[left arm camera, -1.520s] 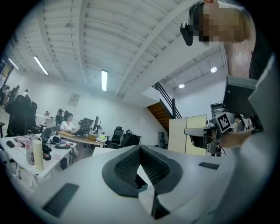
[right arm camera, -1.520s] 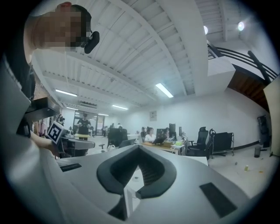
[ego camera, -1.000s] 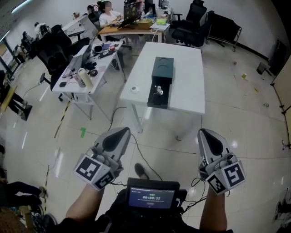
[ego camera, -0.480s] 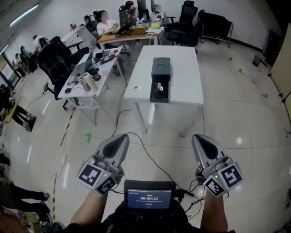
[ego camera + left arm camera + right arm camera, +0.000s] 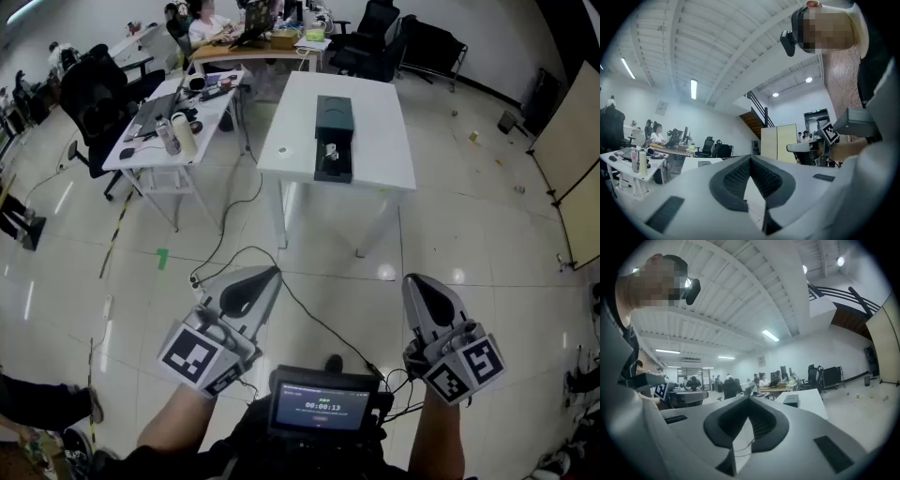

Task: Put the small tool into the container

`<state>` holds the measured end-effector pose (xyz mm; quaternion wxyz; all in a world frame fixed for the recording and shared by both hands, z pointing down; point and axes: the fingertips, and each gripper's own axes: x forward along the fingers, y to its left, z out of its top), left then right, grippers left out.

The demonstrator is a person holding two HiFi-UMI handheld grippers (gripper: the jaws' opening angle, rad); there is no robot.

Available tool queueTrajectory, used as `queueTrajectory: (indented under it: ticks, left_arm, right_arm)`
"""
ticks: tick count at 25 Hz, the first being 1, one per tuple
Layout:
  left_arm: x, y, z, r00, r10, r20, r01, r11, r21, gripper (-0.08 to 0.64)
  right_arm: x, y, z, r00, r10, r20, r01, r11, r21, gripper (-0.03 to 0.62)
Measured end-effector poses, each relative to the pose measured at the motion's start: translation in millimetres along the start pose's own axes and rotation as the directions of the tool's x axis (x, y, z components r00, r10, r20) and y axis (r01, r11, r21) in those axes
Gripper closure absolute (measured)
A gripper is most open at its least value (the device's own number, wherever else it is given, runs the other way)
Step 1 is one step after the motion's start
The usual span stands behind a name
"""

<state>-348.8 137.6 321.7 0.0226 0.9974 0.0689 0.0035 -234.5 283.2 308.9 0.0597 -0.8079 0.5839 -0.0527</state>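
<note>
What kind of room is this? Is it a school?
Probably an open office or workshop, not a school: there is a cluttered desk, black rolling office chairs, and a person working at a far desk.

My left gripper (image 5: 750, 160) fills the lower frame. Its jaws are closed with the tips meeting. The dark ribbed pads (image 5: 735, 177) splay back in a V with nothing between them, only pale floor.

Beyond the tips, to the left, is a white table (image 5: 691, 163) carrying a dark container (image 5: 704, 163). Further left are a cluttered desk (image 5: 621, 159), people seated at monitors, and black office chairs (image 5: 710, 146).

At centre I see a dark staircase (image 5: 757, 110) and beige partition panels (image 5: 778, 140). On the right is my right gripper (image 5: 792, 147), held roughly level, with its marker cube (image 5: 829, 133) facing this camera.

Overhead is a white beamed ceiling with a lit strip light (image 5: 693, 89).
</note>
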Motion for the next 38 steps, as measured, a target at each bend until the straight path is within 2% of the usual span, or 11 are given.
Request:
queueTrajectory:
  ticks: [5,10,12,17,25,38]
  left_arm:
    - [-13,0,-5,1.000,-0.004,0.002,0.004,1.000,-0.022,0.532]
    - [-15,0,21,0.997,0.070,0.034,-0.069,0.997,-0.030,0.534]
    - [-12,-7,32,0.995,0.082,0.048,-0.081,0.997,-0.012,0.534]
    - [-5,-25,35,0.995,0.083,0.051,-0.083,0.997,-0.009,0.534]
    - [2,-39,30,0.996,0.088,0.007,-0.088,0.996,-0.028,0.534]
    - [1,-61,35,0.996,0.090,0.013,-0.090,0.996,-0.031,0.534]
  right_arm:
    - [-3,17,-2,0.999,-0.048,0.004,0.048,0.999,-0.001,0.580]
    - [-13,16,24,0.998,-0.054,0.034,0.054,0.998,-0.024,0.580]
    - [-21,9,33,0.997,-0.063,0.045,0.065,0.997,-0.034,0.581]
    - [-38,-5,39,0.996,-0.068,0.062,0.068,0.998,-0.006,0.581]
    - [-49,-17,47,0.995,-0.070,0.066,0.071,0.997,-0.025,0.581]
    - [-74,-23,53,0.995,-0.069,0.072,0.070,0.997,-0.023,0.581]
